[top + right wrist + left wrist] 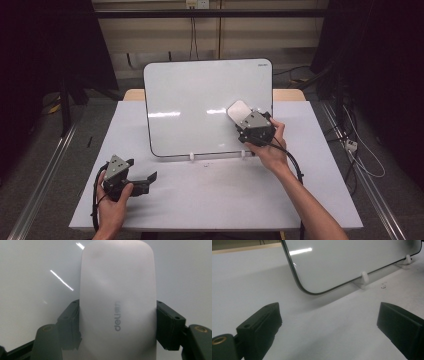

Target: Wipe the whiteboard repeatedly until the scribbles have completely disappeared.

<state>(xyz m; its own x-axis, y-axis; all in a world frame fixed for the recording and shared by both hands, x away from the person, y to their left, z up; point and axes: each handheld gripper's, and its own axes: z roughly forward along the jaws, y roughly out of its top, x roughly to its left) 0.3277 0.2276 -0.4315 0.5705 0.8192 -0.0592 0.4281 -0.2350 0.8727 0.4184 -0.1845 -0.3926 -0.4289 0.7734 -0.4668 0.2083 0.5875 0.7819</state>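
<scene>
A whiteboard (200,105) stands tilted back on the white table (215,200), propped in two small white clips (191,156) at its lower edge. Its writing surface carries only light reflections. No container stands on the table.

The right gripper (248,120) is raised against the right part of the whiteboard, near its right edge. Its jaws are pinched on a white whiteboard eraser (239,111), one jaw on each long side. In the right gripper view, the eraser (117,302) rises from between the two black jaws, and about half of its length extends past the jaw tips. The grey brand lettering on its back runs along its length. The whiteboard surface (30,277) lies directly behind the eraser; whether the eraser touches the board cannot be told.

The left gripper (150,179) rests low over the table at the near left corner, well apart from the whiteboard. Its jaws are spread wide with nothing between them. In the left gripper view, the two black jaws frame bare tabletop (324,330); the lower left corner of the whiteboard (332,265) and one clip (364,277) lie beyond them.
</scene>
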